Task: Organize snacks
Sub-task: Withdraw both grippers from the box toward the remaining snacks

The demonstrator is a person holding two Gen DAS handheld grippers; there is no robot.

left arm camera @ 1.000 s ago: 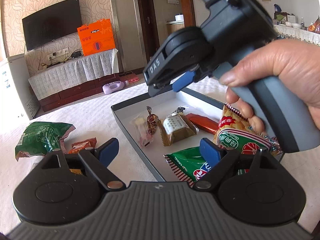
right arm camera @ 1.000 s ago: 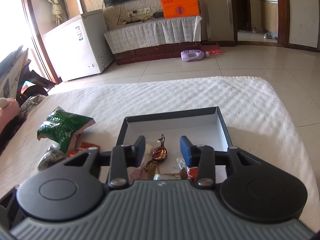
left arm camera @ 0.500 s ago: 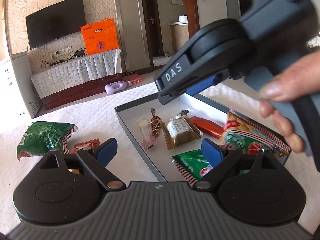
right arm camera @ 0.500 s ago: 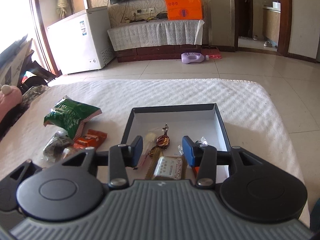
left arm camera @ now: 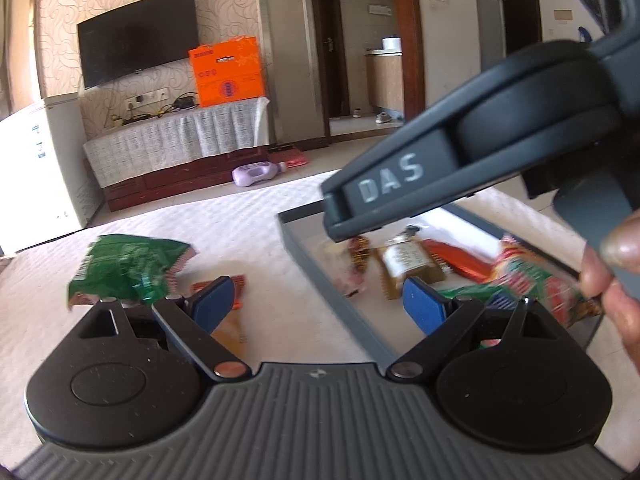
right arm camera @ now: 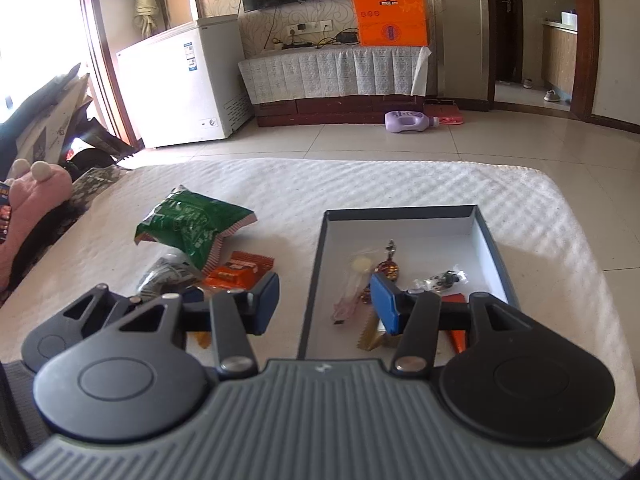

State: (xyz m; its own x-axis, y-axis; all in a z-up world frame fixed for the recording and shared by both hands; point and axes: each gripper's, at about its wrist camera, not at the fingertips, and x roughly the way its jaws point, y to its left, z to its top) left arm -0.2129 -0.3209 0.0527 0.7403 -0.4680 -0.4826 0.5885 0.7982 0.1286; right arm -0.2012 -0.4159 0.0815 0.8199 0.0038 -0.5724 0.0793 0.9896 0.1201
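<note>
The right gripper point(right arm camera: 325, 302) is hovering above the white-covered surface point(right arm camera: 400, 188) with its jaws opening and nothing between them; through the gap shows the near left wall of the grey box point(right arm camera: 316, 276). Its right pad is hanging over the inside of the box, in front of a small pile of snacks: a pale wrapped candy point(right arm camera: 360, 266), a brown twisted candy point(right arm camera: 388, 266), a clear-wrapped sweet point(right arm camera: 440, 280), a gold-edged packet point(right arm camera: 372, 334) and a red-orange packet point(right arm camera: 458, 338) partly hidden behind the finger. Its left pad is sitting over the loose snacks outside the box, where an orange wrapper point(right arm camera: 240, 272) is lying just beyond the pad, a silvery packet point(right arm camera: 166, 274) just beside it to the left, and a green bag point(right arm camera: 192, 226) resting farther back, overlapping the silvery packet. The left gripper point(left arm camera: 318, 304) is standing wide apart and empty, straddling the same box wall point(left arm camera: 332, 296), with the green bag point(left arm camera: 128, 268) beyond its left finger and the box's snacks, including a green, red and yellow bag point(left arm camera: 532, 280), beyond its right finger. A hand point(left arm camera: 612, 276) is gripping the handle of the right gripper, which is crossing the upper right of the left wrist view, above the box.
</note>
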